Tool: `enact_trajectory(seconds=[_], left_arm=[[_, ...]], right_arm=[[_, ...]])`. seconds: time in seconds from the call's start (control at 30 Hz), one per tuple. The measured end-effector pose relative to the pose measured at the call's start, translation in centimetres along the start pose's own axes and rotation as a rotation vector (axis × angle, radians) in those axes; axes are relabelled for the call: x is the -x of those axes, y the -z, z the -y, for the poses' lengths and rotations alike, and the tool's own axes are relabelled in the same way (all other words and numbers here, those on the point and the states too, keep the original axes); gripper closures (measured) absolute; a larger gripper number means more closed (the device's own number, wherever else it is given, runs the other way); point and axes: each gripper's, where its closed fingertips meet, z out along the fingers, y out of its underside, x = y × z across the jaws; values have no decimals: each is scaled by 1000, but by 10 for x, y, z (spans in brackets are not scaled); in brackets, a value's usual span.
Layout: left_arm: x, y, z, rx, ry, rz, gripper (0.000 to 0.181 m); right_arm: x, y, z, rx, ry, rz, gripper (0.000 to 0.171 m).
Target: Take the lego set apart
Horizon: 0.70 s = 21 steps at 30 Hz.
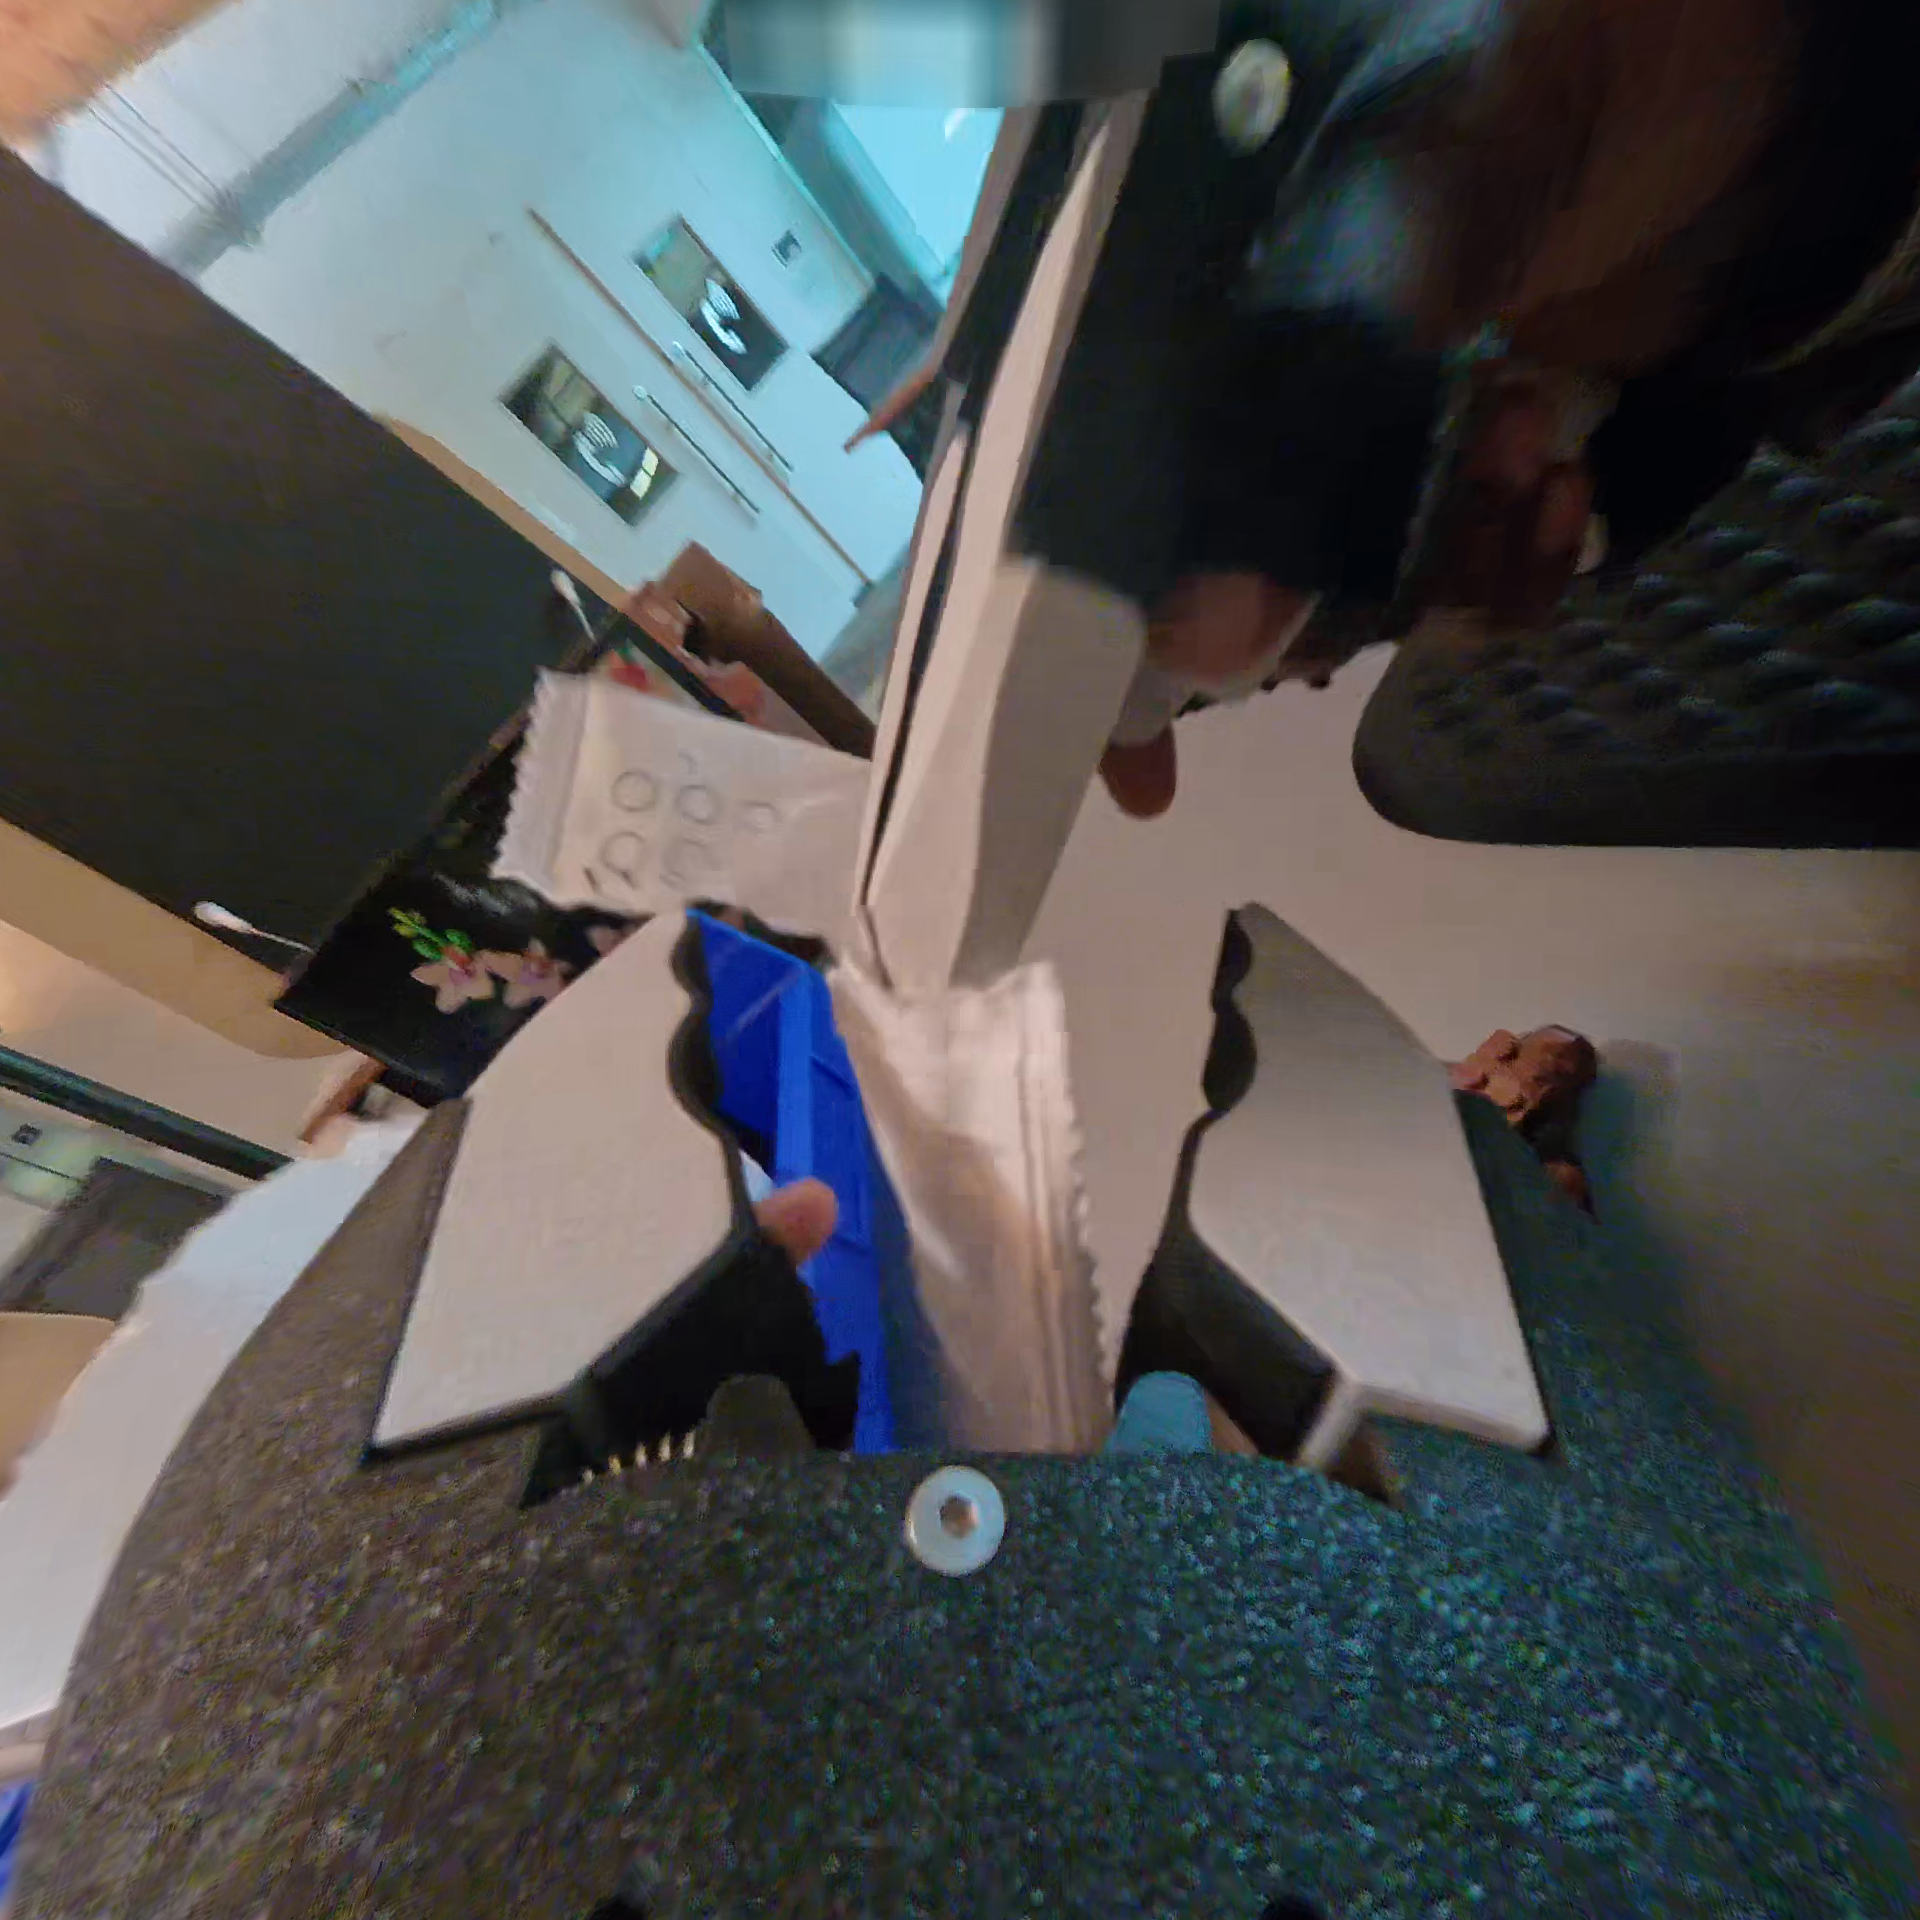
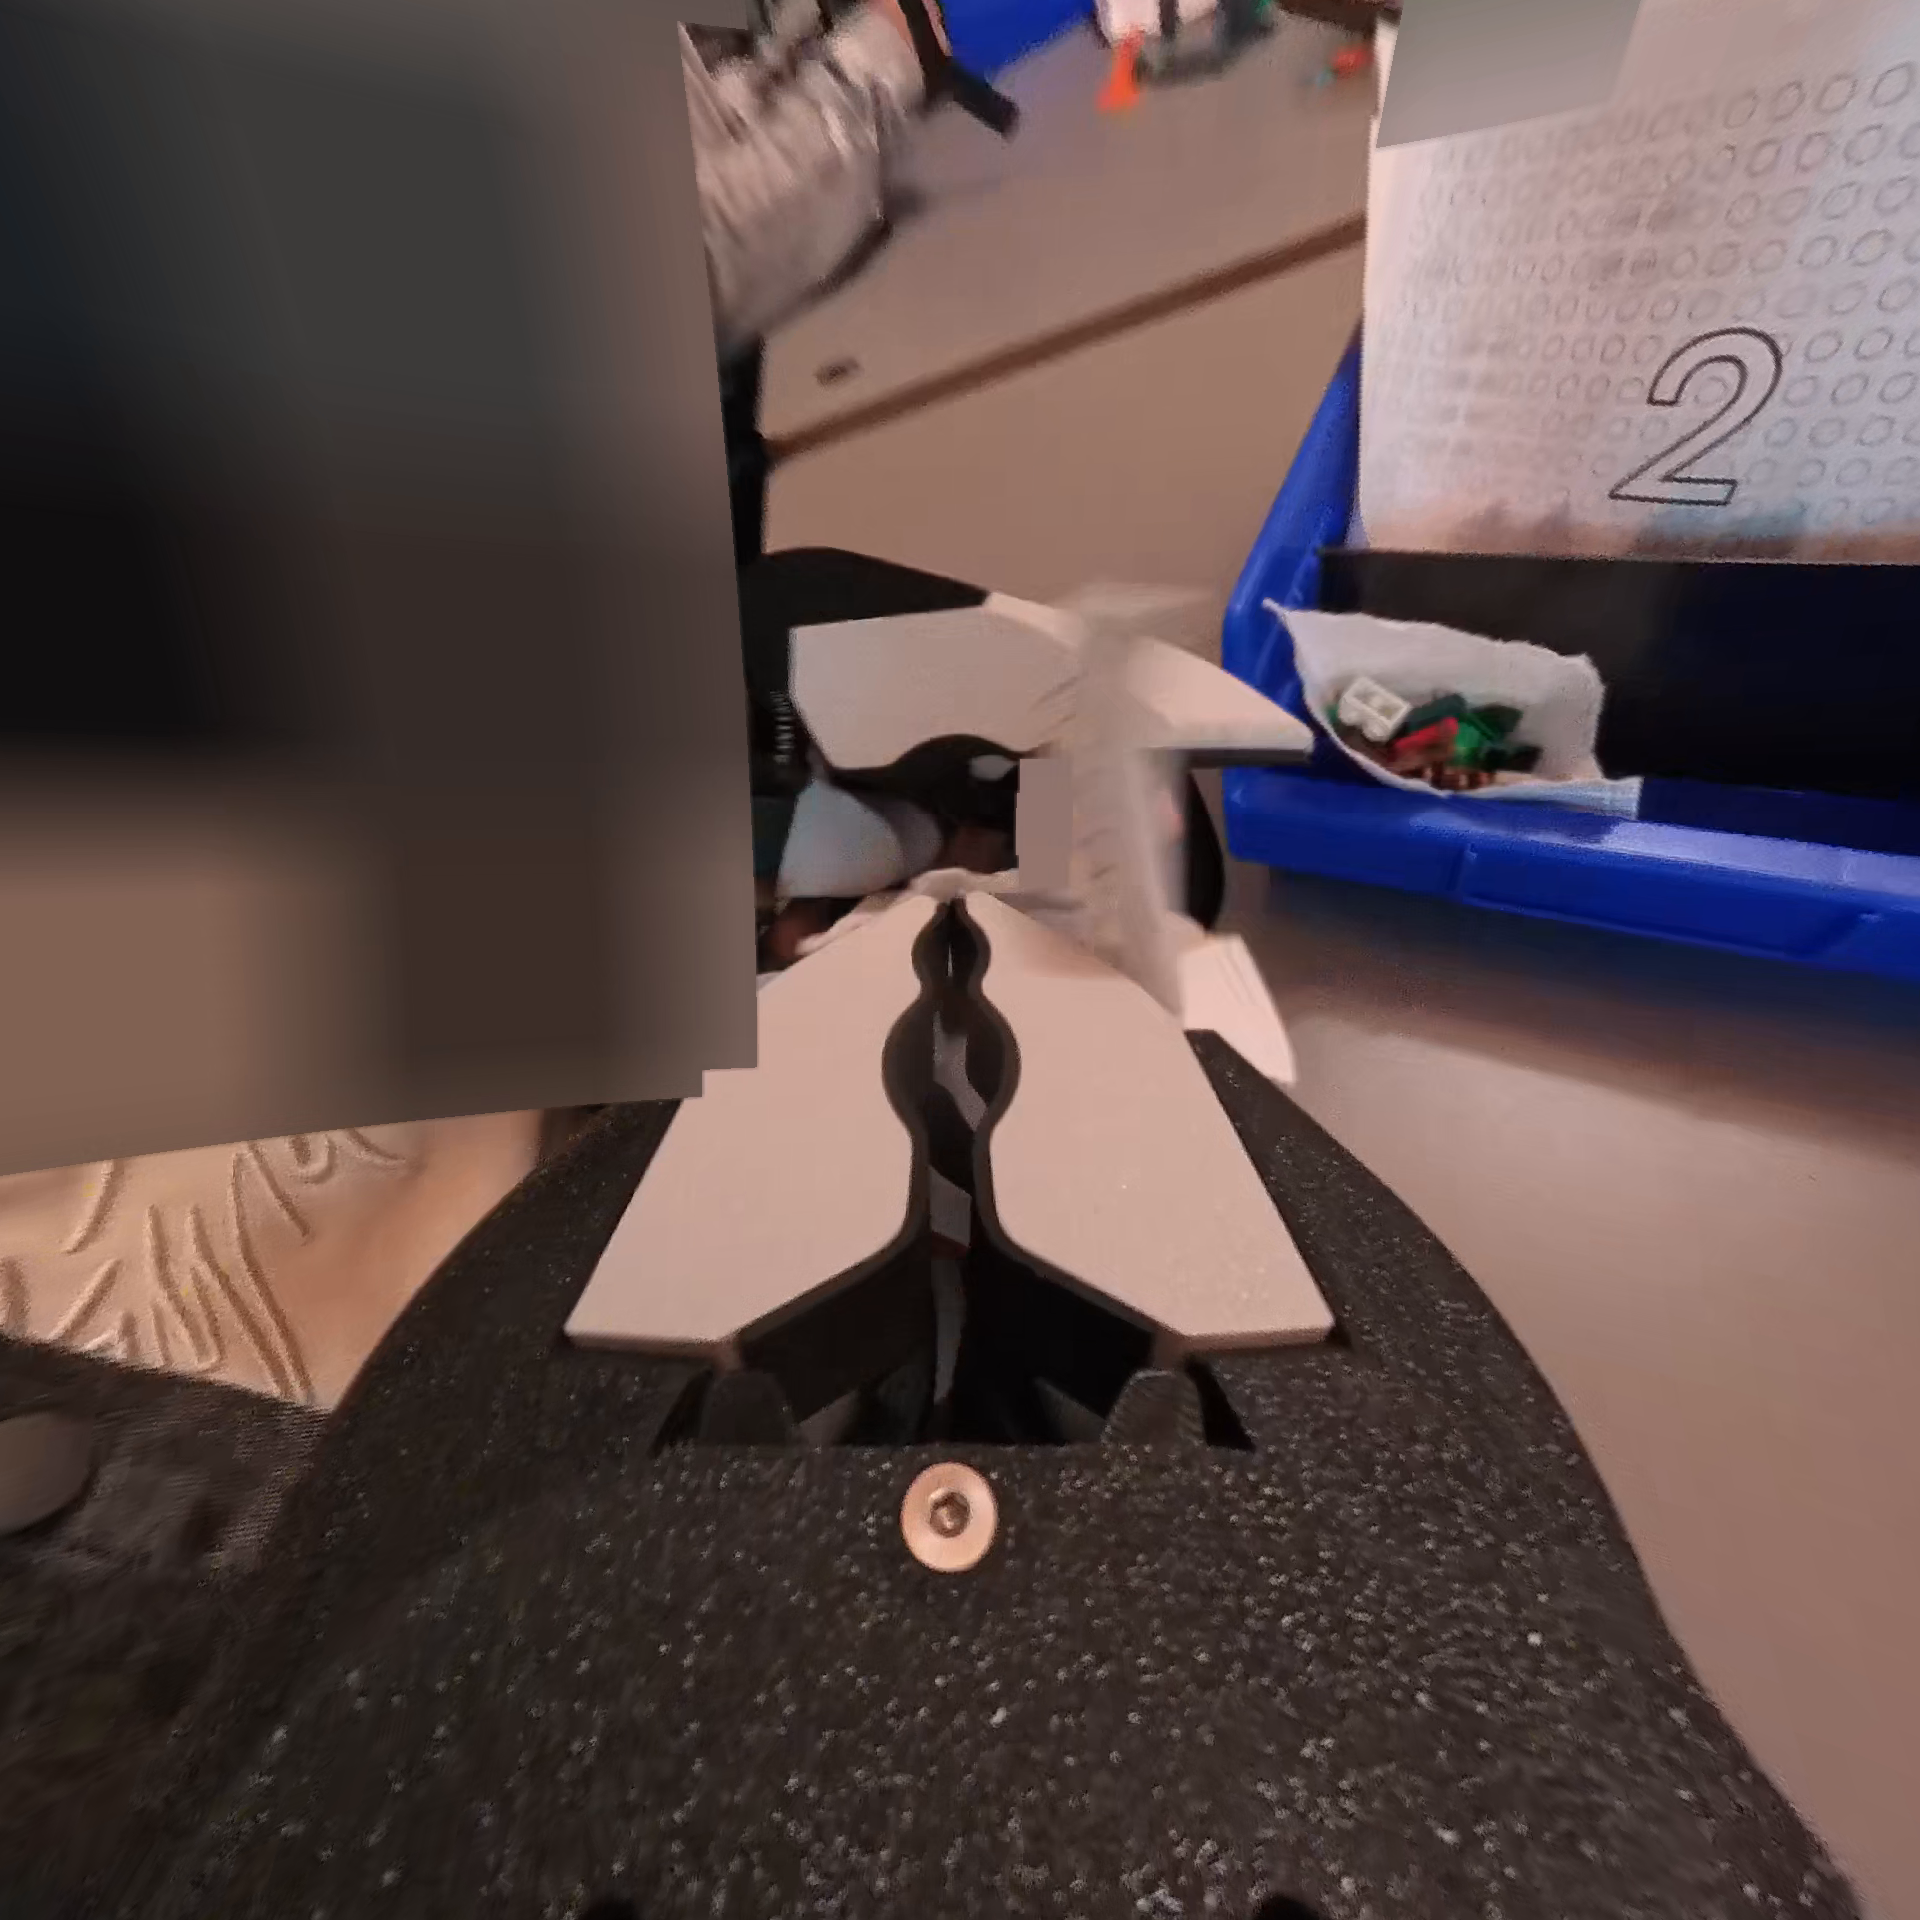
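Left gripper (image 1: 956, 1049) fingers spread wide around a white paper bag (image 1: 977, 1174), right gripper (image 2: 951, 914) fingers pinched on a bag edge, blue bin (image 2: 1558, 873) at right holding loose lego pieces (image 2: 1434, 727), grey worktop (image 2: 1558, 1247)

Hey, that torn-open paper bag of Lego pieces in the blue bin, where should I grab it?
Probably pinch the paper bag by its raised left lip, coming over the low front wall of the blue bin. That flap stands clear of the loose pieces, and the mouth gapes forward, so keep it level.
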Motion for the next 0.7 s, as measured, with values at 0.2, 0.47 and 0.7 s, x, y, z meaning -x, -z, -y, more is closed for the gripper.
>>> enact_trajectory(seconds=[0.2,0.47,0.7], left_arm=[[-18,-1,-21,62,111,-189,109],[-2,35,-49,194,262,-231,128],[-5,46,-84,373,260,-225,158]], right_arm=[[-37,-12,-52,295,85,-195,171],[-49,-13,-66,392,307,-90,145],[-66,-29,-62,382,351,-86,145]])
